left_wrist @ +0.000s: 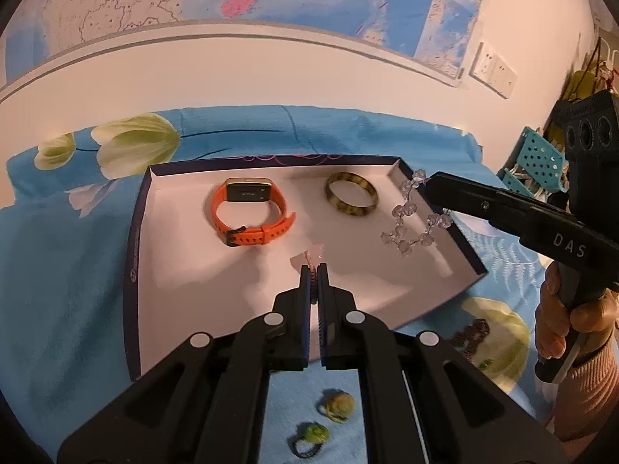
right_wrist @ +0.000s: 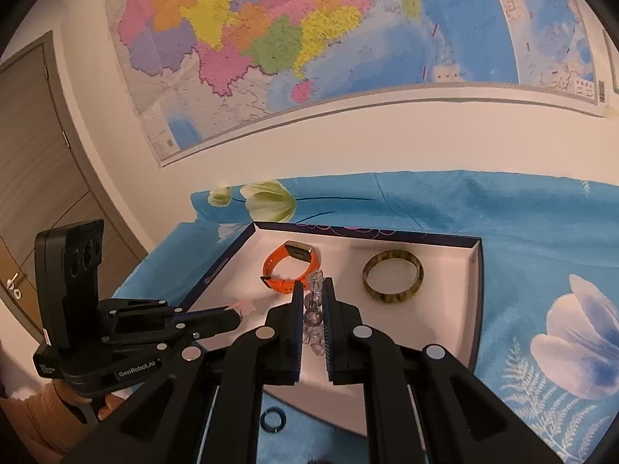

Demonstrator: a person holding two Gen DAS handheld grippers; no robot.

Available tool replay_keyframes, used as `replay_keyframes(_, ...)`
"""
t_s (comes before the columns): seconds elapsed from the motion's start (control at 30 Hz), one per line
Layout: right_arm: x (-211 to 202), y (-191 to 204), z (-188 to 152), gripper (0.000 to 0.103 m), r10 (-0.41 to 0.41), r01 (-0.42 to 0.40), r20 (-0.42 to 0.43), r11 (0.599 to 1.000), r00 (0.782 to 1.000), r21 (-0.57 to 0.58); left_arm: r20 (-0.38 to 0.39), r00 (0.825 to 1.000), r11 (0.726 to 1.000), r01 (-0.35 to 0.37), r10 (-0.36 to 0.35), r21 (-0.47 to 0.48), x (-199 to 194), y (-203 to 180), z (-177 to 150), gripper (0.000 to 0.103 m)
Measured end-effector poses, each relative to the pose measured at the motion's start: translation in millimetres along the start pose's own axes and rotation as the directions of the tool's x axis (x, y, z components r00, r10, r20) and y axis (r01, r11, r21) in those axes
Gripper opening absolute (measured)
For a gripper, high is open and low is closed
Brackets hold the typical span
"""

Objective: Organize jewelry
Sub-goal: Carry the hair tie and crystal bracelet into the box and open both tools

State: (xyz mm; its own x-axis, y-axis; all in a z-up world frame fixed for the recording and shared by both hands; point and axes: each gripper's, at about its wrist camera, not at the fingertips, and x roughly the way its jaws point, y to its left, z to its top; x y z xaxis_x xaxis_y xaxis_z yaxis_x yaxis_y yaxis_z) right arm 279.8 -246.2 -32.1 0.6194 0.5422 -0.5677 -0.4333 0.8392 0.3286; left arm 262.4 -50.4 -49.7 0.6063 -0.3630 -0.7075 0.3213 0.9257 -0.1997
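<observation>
Left tongs (left_wrist: 314,270): closed tight on a thin pink chain (left_wrist: 308,257), whose pale end pokes out past the tips at the centre of the left view; at lower left of the right view they reach in over the tray's left edge.
Right tongs (right_wrist: 312,290): nearly closed, pinching a clear bead bracelet (right_wrist: 314,309) between the pads; in the left view the bracelet dangles in a loop from the tips, at right centre, over the tray's right side.
Tray (left_wrist: 139,232): shallow, white inside, dark rim, lying on a blue flowered cloth (left_wrist: 58,270) that covers the surface below.
Orange watch (left_wrist: 251,208): in the tray, upper left part, strap buckled into a loop.
Mottled bangle (left_wrist: 351,199): in the tray, right of the watch and apart from it, lying flat.
Two rings (left_wrist: 336,406): a tan one and a green one on the cloth, outside the tray, bottom centre of the left view between the tong arms.
Blue ring (right_wrist: 272,419): on the cloth just below the tray's near edge in the right view.
Dark bracelet (left_wrist: 470,334): on the cloth at lower right of the left view, outside the tray.
Hand (left_wrist: 557,321): grips the right tool's handle, right edge of the left view.
Wall: a large coloured map (right_wrist: 309,38) across the top.
</observation>
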Motion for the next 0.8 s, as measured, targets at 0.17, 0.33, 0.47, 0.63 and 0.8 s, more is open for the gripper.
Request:
replay_keyframes(0.17, 18, -7, 5, 0.008, 0.016, -0.015, -0.011, 0.999, 1.0, 0.043, -0.025, 0.999, 1.0, -0.022, 0.022, -0.005, 14, 7, 4, 0.004)
replay_keyframes(0.33, 33, -11, 6, 0.008, 0.031, -0.029, -0.026, 0.997, 0.999, 0.077, -0.038, 0.998, 0.999, -0.046, 0.046, -0.001, 23, 13, 9, 0.004)
replay_keyframes(0.47, 42, -18, 2, 0.008, 0.013, -0.007, -0.06, 0.995, 0.998, 0.096, -0.051, 0.997, 0.998, -0.06, 0.059, -0.003, 28, 17, 10, 0.004)
replay_keyframes(0.63, 44, -27, -3, 0.008, -0.049, 0.058, -0.089, 0.994, 0.995, 0.094, -0.073, 0.995, 0.998, -0.068, 0.068, -0.002, 36, 21, 10, 0.004)
replay_keyframes(0.8, 47, -32, -7, 0.008, -0.098, 0.107, -0.12, 0.991, 0.988, 0.074, -0.093, 0.992, 0.997, -0.08, 0.079, -0.004, 44, 23, 9, 0.004)
